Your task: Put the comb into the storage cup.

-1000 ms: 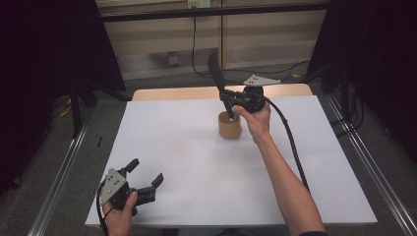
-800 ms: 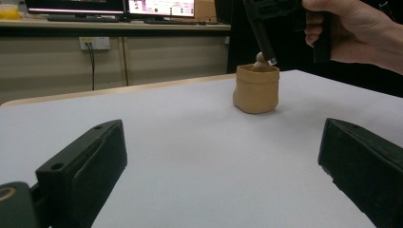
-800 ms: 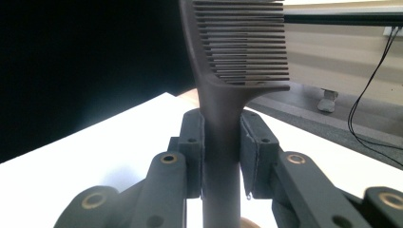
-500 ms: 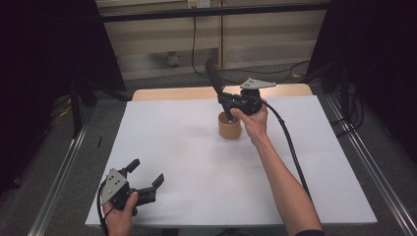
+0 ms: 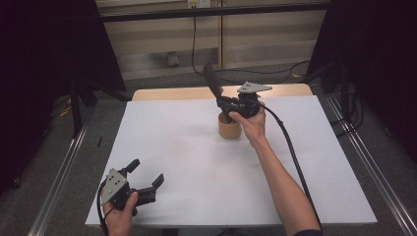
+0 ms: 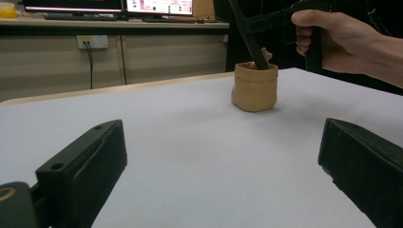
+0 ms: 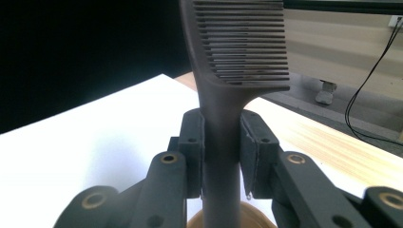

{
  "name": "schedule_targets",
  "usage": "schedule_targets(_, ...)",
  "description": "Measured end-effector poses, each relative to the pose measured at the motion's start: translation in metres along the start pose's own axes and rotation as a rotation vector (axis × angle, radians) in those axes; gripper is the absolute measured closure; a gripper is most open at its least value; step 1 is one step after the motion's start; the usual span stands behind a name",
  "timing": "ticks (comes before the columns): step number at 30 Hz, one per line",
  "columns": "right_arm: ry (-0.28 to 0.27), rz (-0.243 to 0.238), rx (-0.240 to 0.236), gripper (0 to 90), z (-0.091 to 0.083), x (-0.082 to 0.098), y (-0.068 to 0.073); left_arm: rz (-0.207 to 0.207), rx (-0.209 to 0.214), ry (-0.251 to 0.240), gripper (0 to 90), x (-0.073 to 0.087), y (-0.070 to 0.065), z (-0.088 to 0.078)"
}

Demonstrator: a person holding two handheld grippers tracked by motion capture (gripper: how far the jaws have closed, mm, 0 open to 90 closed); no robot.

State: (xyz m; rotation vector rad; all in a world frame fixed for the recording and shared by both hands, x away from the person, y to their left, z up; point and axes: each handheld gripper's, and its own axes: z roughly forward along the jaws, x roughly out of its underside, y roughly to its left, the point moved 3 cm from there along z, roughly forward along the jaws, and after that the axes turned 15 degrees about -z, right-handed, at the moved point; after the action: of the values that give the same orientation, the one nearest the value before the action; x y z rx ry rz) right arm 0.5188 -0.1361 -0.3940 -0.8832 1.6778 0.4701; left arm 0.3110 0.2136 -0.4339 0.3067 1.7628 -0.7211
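High view shows the right gripper clamped on the handle of a dark comb, whose lower end stands in the small tan cup near the far middle of the white table; it seems the comb is being put in or taken out, so the next move needs a straight vertical path. The left gripper rests near the front left edge, jaws wide apart and empty. Compared with a second ago, almost nothing has moved.

We see a dark comb, toothed head up and tilted, its handle running down into a small tan cup. The cup stands upright on the white table, toward the far edge.
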Motion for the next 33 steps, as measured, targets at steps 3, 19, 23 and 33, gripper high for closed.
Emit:
schedule_targets(3, 0.002, 0.001, -0.006, 72.9, 0.002, 0.0, 0.002, 0.004, 0.002, 0.007, 2.5, 0.0, 0.0, 0.0)
schedule_targets(19, 0.024, -0.001, 0.004, 72.9, 0.001, 0.011, 0.004, 0.002, 0.003, 0.011, 2.5, 0.001, 0.0, 0.0)
schedule_targets(23, 0.025, 0.007, 0.007, 72.9, -0.003, 0.015, 0.004, 0.003, 0.003, 0.012, 2.5, 0.001, 0.0, 0.001)
schedule_targets(33, 0.031, 0.008, 0.011, 72.9, -0.008, 0.022, 0.006, 0.001, 0.003, 0.014, 2.5, 0.001, 0.0, 0.002)
